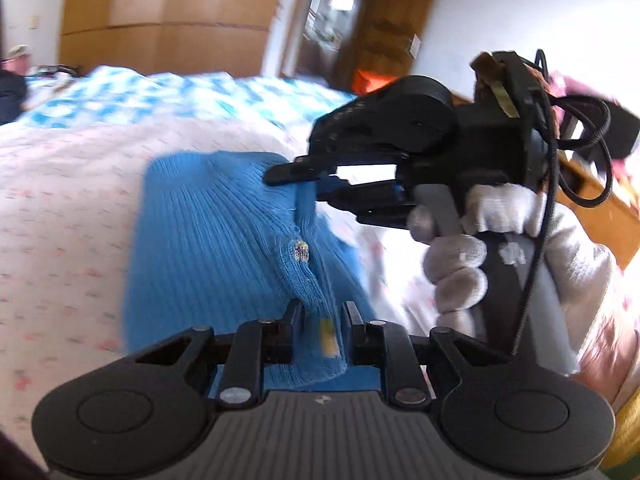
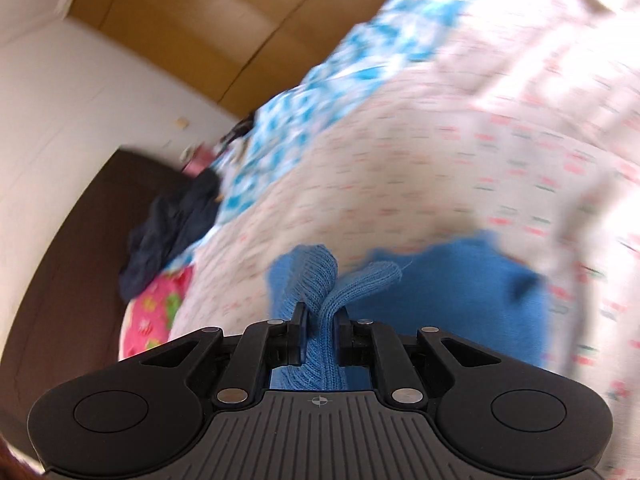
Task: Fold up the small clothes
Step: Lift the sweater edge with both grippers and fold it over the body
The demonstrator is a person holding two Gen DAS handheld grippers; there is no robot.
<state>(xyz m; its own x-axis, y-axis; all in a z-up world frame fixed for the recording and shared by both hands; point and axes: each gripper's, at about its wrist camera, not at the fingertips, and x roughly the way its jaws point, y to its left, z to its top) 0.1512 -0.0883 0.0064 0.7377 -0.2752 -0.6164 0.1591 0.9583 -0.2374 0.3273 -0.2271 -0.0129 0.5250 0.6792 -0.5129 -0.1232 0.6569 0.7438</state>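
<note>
A small blue ribbed knit garment (image 1: 200, 236) with a sparkly button (image 1: 299, 250) hangs over the bed, held up by both grippers. My left gripper (image 1: 320, 316) is shut on its near edge by a yellow tag. My right gripper (image 1: 304, 178), held in a white-gloved hand (image 1: 460, 264), is shut on the garment's upper edge. In the right wrist view my right gripper (image 2: 322, 316) pinches a bunched fold of the blue knit (image 2: 328, 280); the rest of the garment (image 2: 460, 292) hangs below over the sheet.
The bed has a pale floral sheet (image 1: 60, 220) and a blue-and-white checked quilt (image 1: 160, 88) behind. A dark garment (image 2: 172, 224) and a pink cushion (image 2: 156, 316) lie at the bed's edge. A wooden wardrobe (image 1: 168, 12) and a doorway (image 1: 328, 12) stand beyond.
</note>
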